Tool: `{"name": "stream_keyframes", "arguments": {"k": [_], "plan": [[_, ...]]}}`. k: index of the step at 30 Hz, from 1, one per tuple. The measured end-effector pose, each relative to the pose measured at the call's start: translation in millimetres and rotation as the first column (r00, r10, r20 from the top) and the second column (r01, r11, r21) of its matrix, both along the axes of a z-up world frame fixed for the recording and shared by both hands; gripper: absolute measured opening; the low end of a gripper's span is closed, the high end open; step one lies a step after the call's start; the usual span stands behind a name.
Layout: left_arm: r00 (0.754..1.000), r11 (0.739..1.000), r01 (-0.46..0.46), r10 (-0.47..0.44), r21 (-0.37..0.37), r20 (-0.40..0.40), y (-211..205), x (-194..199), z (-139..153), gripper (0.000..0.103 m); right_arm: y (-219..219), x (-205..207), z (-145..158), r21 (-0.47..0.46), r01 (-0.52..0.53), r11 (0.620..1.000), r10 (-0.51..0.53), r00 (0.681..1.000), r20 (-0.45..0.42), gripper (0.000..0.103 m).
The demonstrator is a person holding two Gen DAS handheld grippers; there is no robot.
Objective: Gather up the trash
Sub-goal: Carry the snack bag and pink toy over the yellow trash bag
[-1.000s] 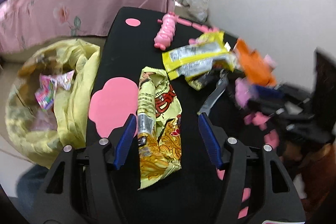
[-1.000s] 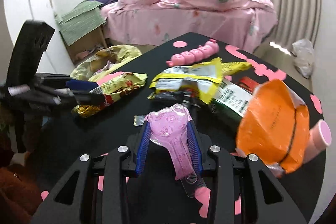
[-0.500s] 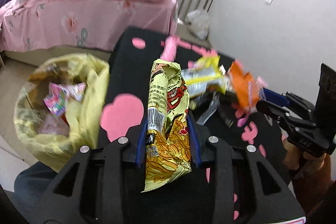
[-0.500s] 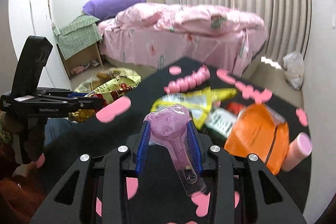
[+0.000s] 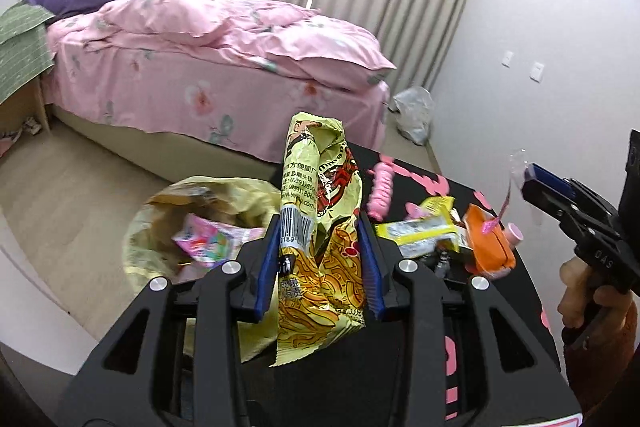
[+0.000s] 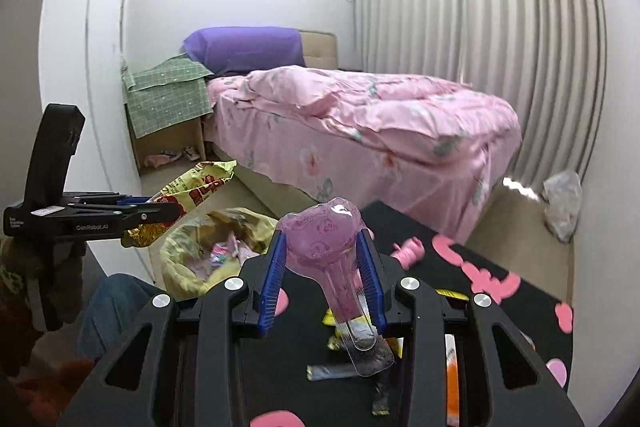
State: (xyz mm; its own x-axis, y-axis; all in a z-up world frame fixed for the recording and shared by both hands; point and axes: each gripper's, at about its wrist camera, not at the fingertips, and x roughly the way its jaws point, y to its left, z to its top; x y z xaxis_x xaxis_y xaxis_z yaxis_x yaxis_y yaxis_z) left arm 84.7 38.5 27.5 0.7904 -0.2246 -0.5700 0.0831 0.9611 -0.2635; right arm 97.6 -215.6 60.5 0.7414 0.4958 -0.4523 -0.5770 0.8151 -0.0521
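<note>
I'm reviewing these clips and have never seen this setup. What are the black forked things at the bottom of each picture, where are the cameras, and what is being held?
No robot here: a person holds a hand-operated claw in each hand, with a camera on each looking along its fingers. The left claw grips a yellow noodle wrapper; the right claw grips a pink plastic blister pack. On the black table lie more wrappers, including an orange packet. Beside it is a yellow-lined trash bin.
</note>
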Motion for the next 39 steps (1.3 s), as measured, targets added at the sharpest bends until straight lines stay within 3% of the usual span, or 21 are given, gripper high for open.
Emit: {"name": "stream_keyframes", "arguments": {"k": [9,19,29,39], "plan": [[0.995,0.995,-0.099,0.098,-0.022,-0.007,45.0,-9.6,-10.5,0.034,42.5,4.7,2.7,-0.031,-0.063,0.998,0.063,0.998,0.004,0.035],[0.974,0.975,-0.222,0.22,-0.024,-0.05,103.0,-7.4,-35.1,0.034,88.7,36.3,-16.0,0.015,-0.141,0.99,0.142,0.985,-0.097,0.035],[0.977,0.979,-0.196,0.189,-0.059,-0.103,118.9,14.3,-68.7,0.034,156.8,82.7,-50.2,0.023,-0.214,0.976,0.215,0.957,-0.197,0.035],[0.975,0.982,-0.166,0.149,-0.089,-0.165,131.2,45.4,-95.7,0.034,211.9,145.1,-112.0,0.035,-0.215,0.976,0.212,0.901,-0.379,0.035]]}}
